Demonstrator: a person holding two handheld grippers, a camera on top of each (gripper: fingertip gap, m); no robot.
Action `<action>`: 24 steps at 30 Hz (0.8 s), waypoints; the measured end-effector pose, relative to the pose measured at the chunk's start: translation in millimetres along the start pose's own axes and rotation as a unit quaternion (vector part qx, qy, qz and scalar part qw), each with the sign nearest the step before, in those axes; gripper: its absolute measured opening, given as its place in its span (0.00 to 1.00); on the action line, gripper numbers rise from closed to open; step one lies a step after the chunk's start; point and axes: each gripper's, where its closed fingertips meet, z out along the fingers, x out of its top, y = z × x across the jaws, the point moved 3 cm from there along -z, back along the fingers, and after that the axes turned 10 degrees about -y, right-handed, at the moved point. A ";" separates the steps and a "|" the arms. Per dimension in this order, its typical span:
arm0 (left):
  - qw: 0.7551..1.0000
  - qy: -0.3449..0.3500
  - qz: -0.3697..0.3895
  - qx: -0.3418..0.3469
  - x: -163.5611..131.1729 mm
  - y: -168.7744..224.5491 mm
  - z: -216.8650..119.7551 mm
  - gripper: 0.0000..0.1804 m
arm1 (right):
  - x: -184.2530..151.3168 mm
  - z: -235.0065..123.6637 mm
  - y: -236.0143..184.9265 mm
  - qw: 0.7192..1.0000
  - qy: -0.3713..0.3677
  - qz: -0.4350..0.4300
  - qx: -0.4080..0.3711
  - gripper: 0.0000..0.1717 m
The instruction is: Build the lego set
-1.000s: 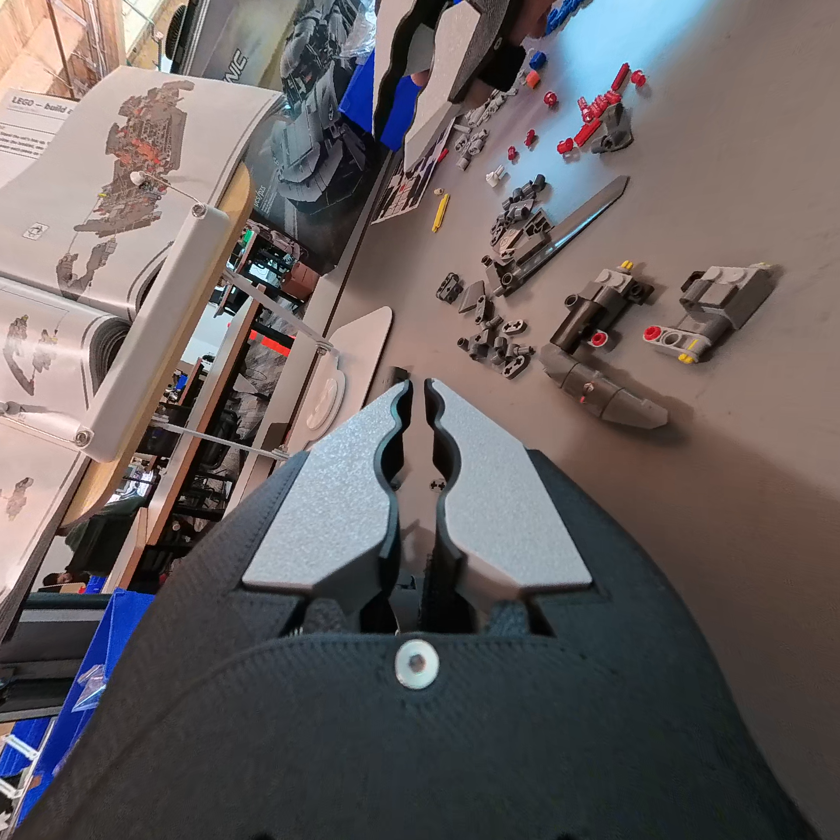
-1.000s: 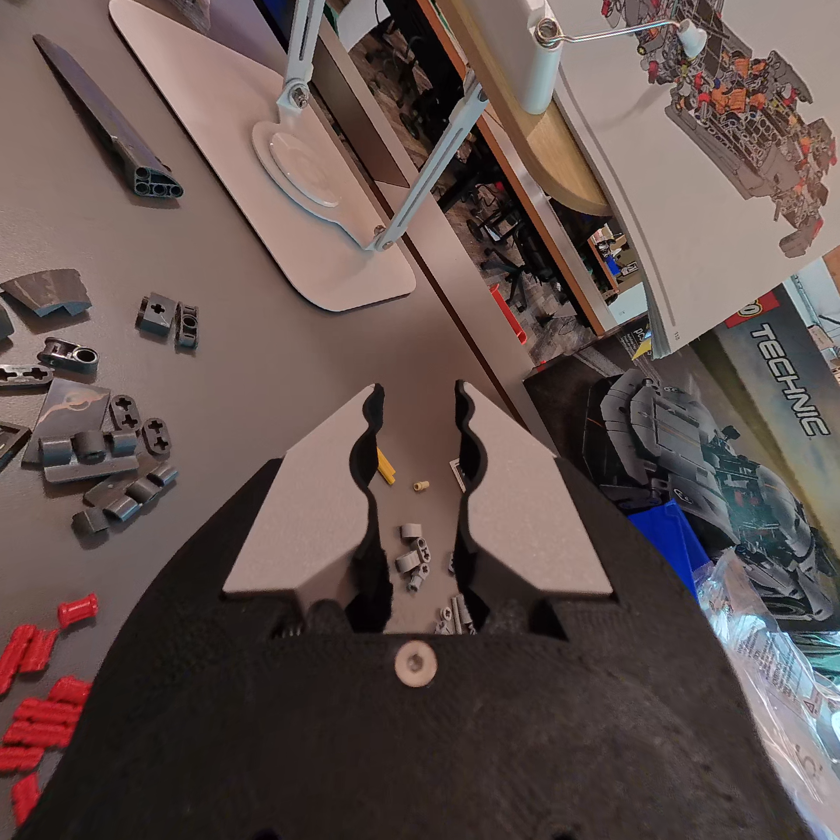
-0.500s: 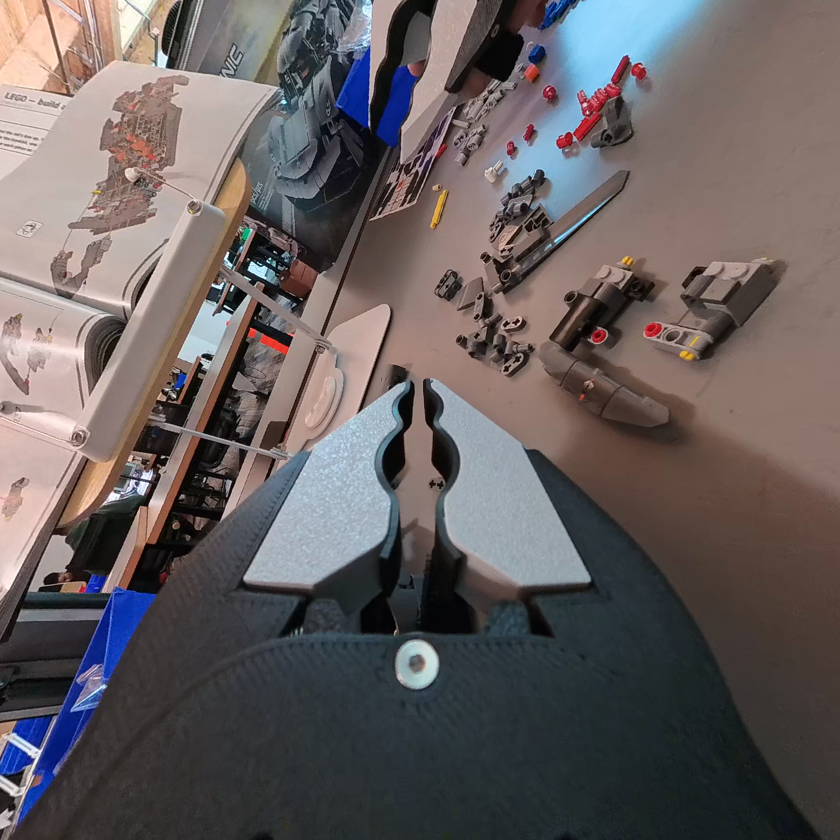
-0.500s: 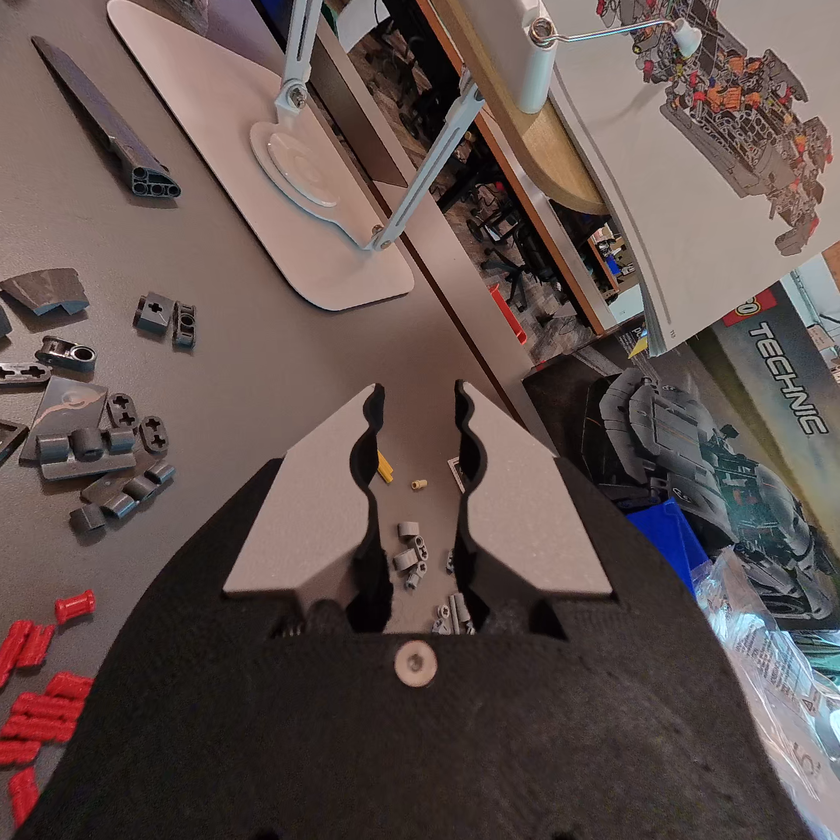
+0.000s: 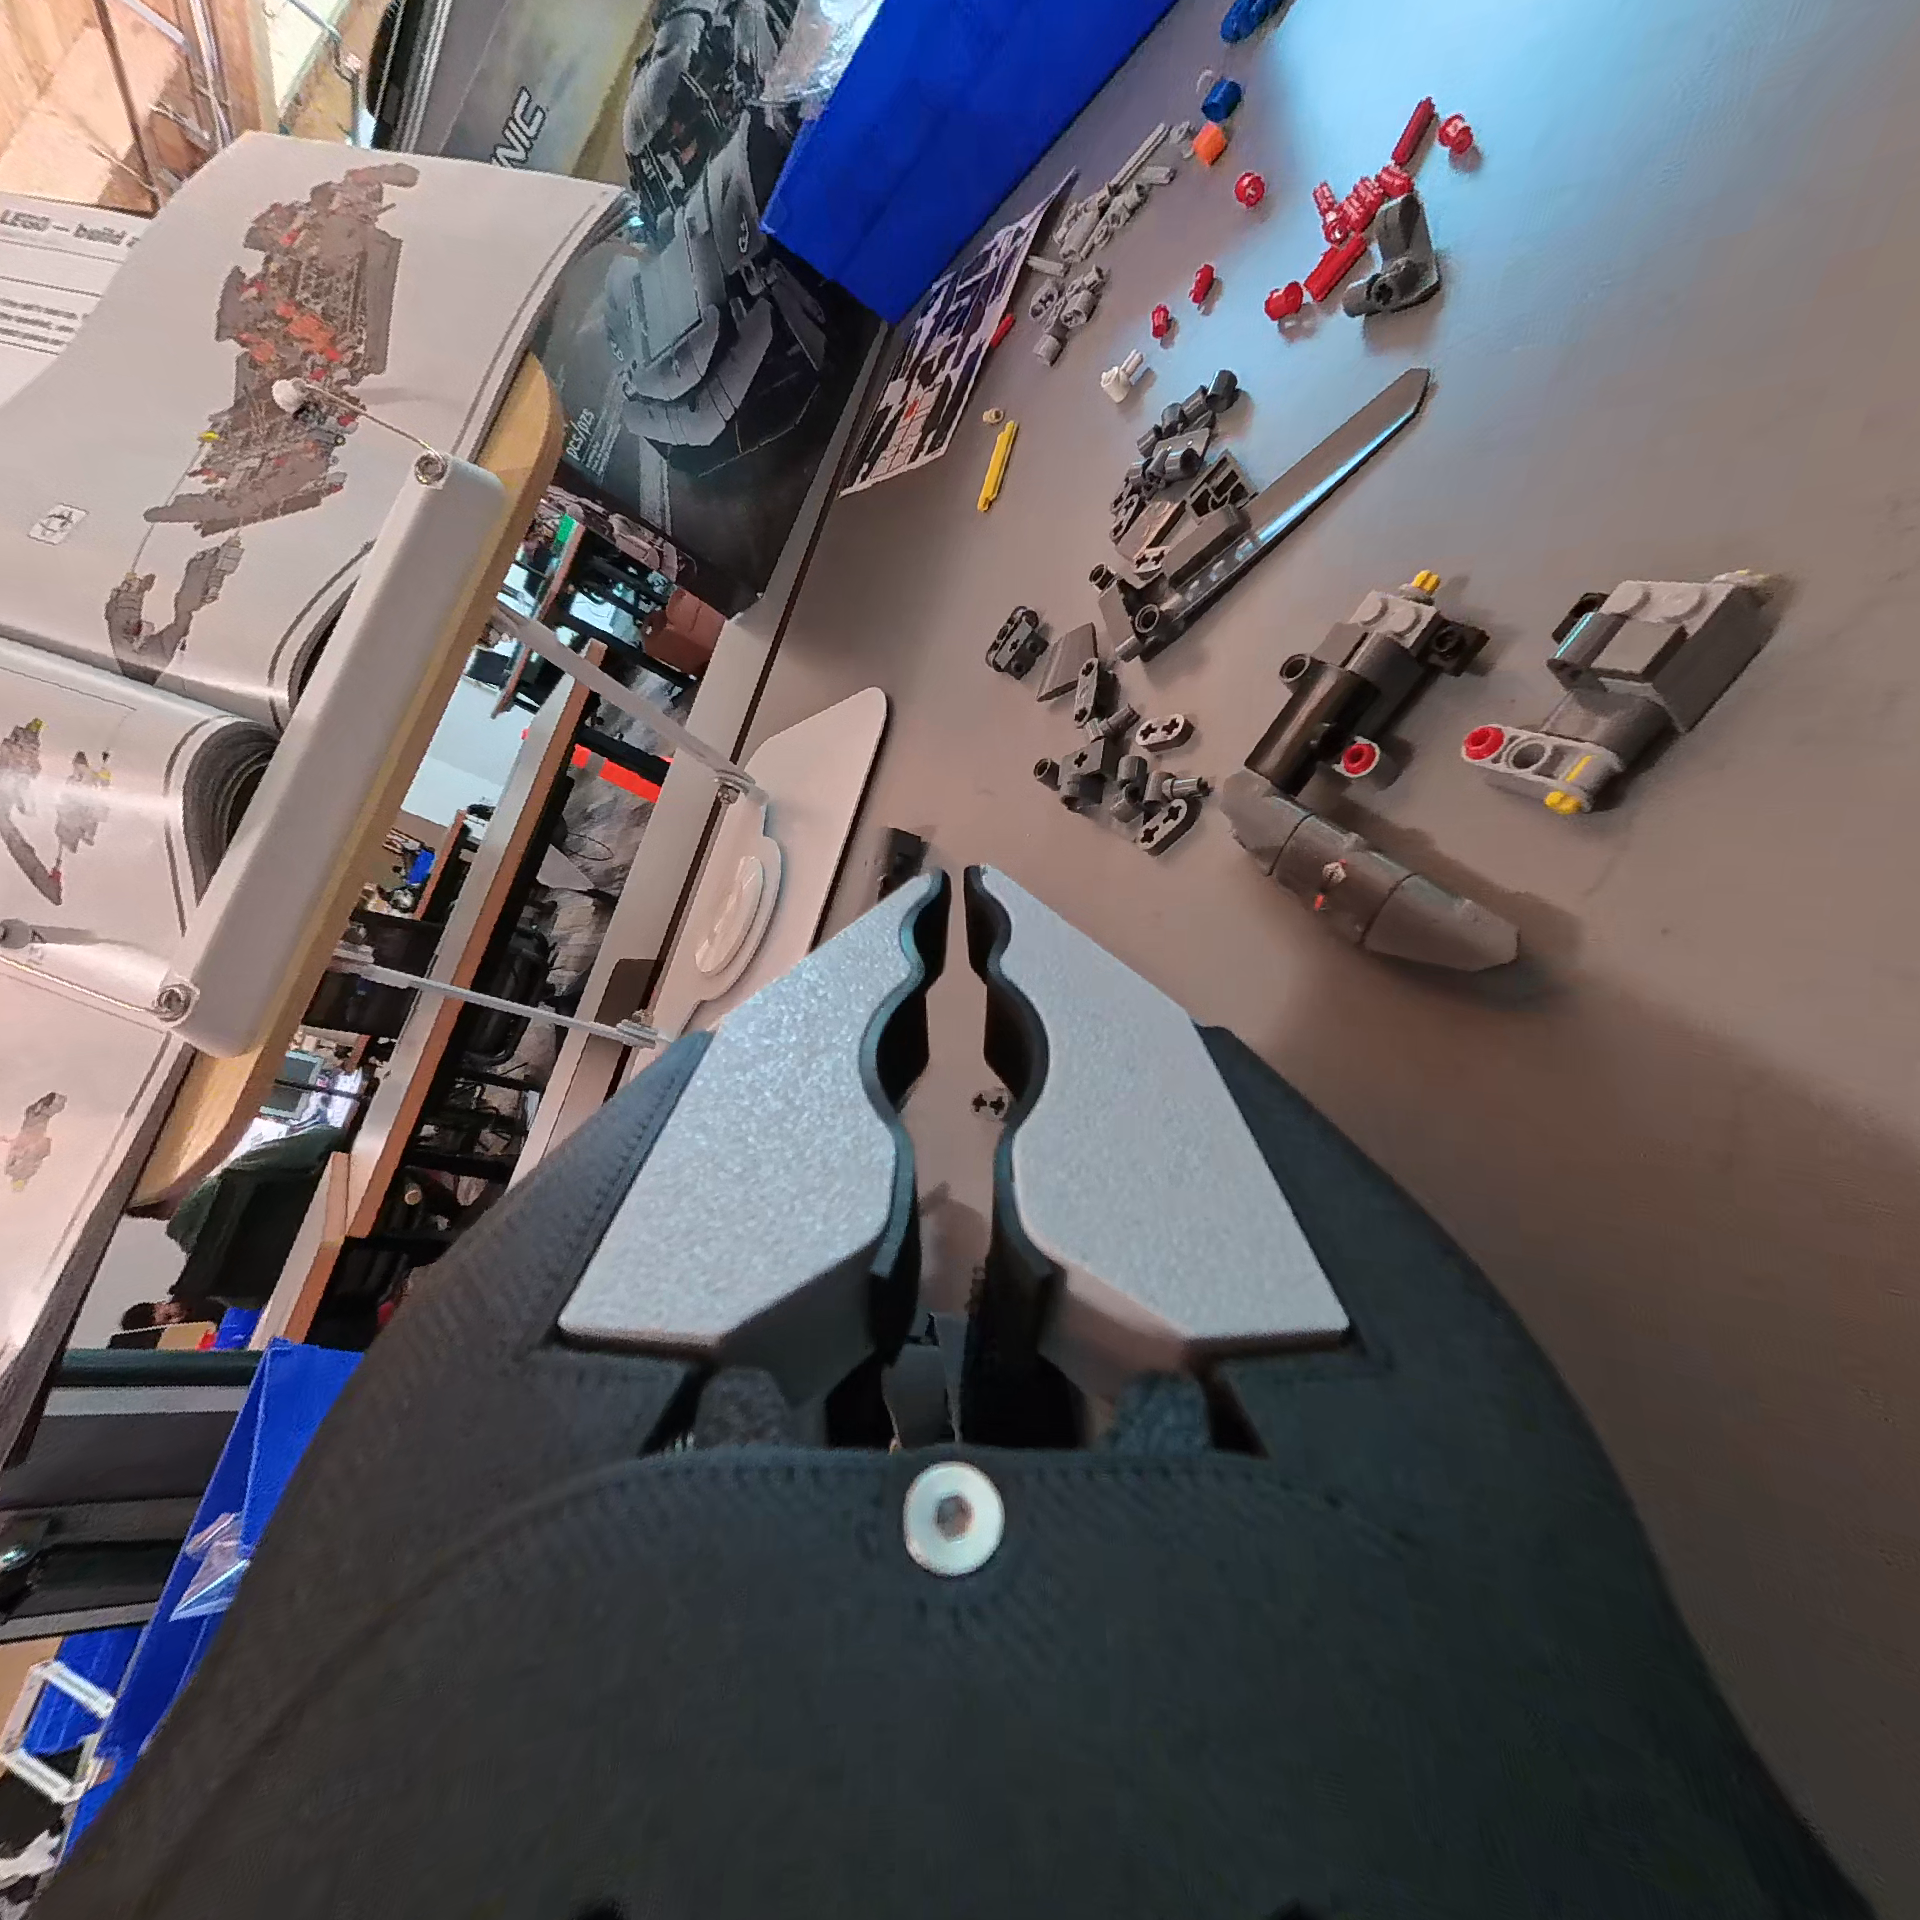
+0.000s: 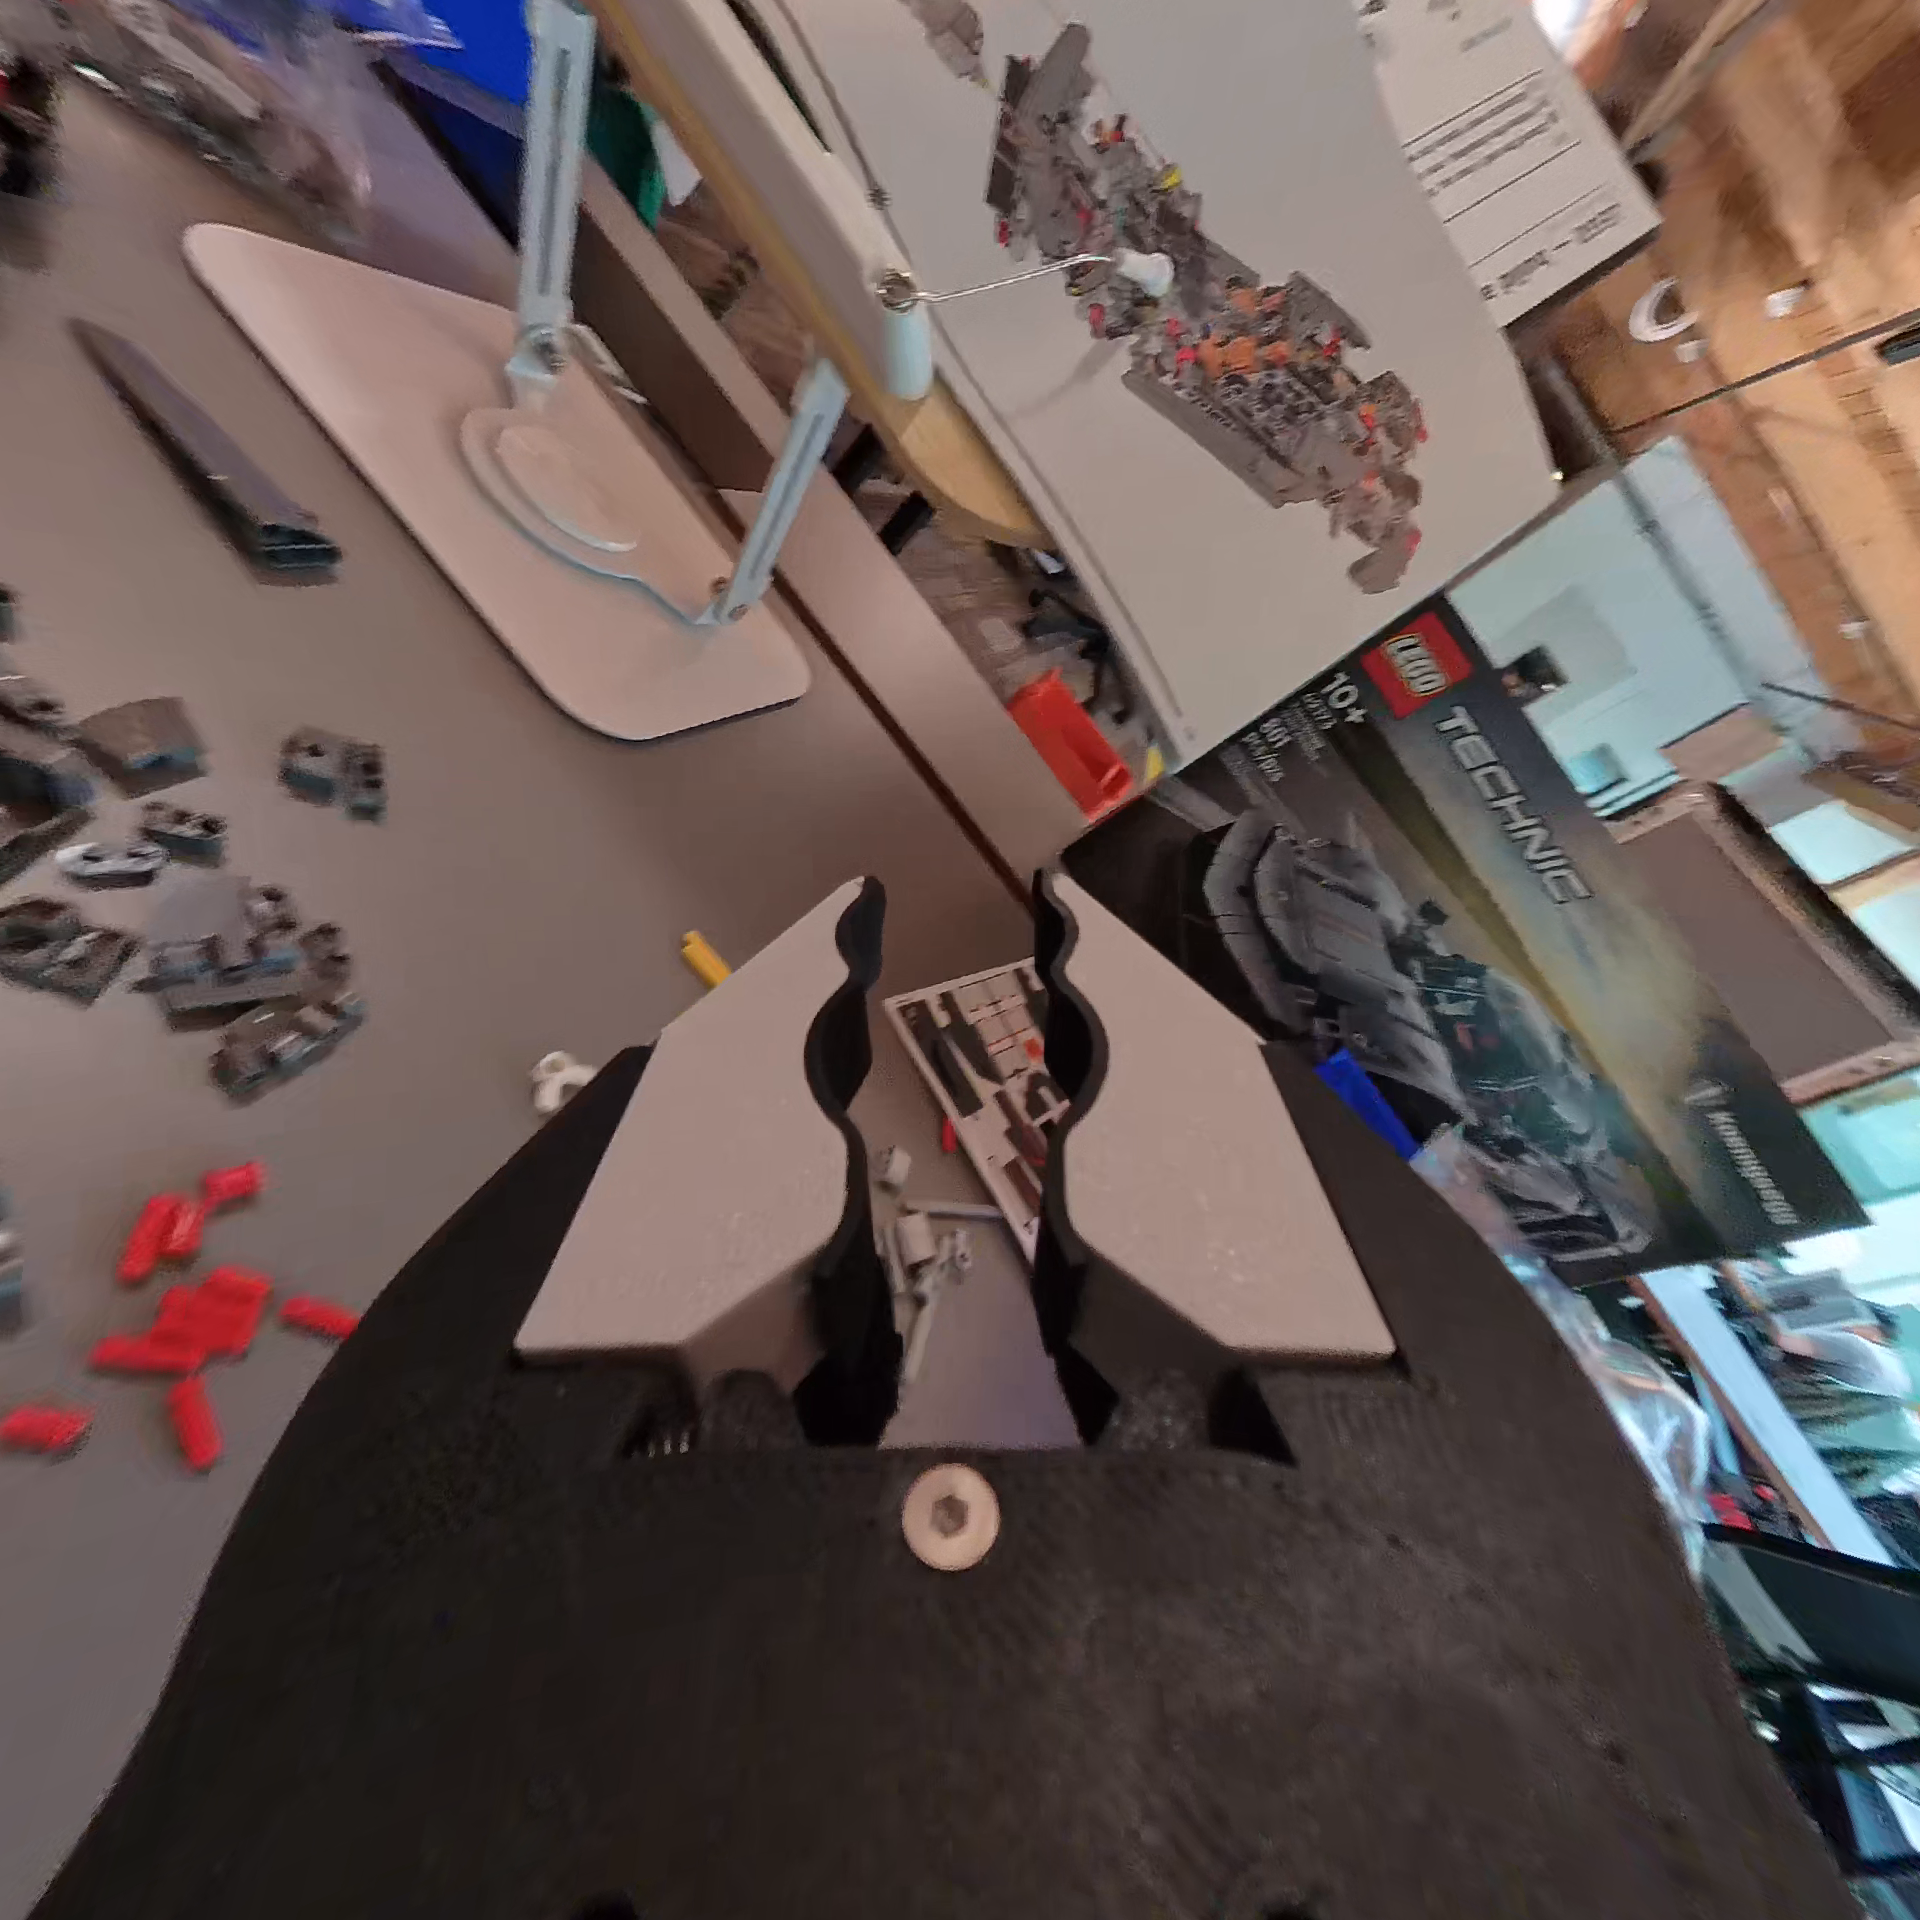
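Grey tabletop under both grippers: left gripper tilted low over bare table, jaws nearly together, gripping nothing, dark grey brick pieces near ahead. Right gripper angled down, jaws apart, bare, over a printed sticker sheet and light grey pins. Beyond: boxed building set and instruction booklet, both bearing print.

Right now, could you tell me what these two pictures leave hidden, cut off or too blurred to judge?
- Right wrist view: dark grey pieces and red pins at left are motion-blurred; shapes unclear.
- Right wrist view: the sticker sheet is partly covered by the right claw.
- Left wrist view: the blue bin is cut by the top edge.
- Left wrist view: a small dark piece is part-hidden behind the left claw.
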 end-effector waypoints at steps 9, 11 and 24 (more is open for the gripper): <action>1.000 -0.007 0.008 -0.005 -1.0 4.9 4.1 0.00 | -11.2 -24.9 -48.8 0.990 -0.027 0.002 0.139 0.16; 1.000 -0.008 0.010 -0.004 -1.6 5.0 4.4 0.00 | -16.1 -27.2 -55.2 0.988 -0.037 -0.006 0.149 0.16; 1.000 -0.009 0.005 -0.011 -2.8 8.0 9.8 0.00 | -29.8 -32.6 -79.4 0.969 -0.051 0.008 0.242 0.18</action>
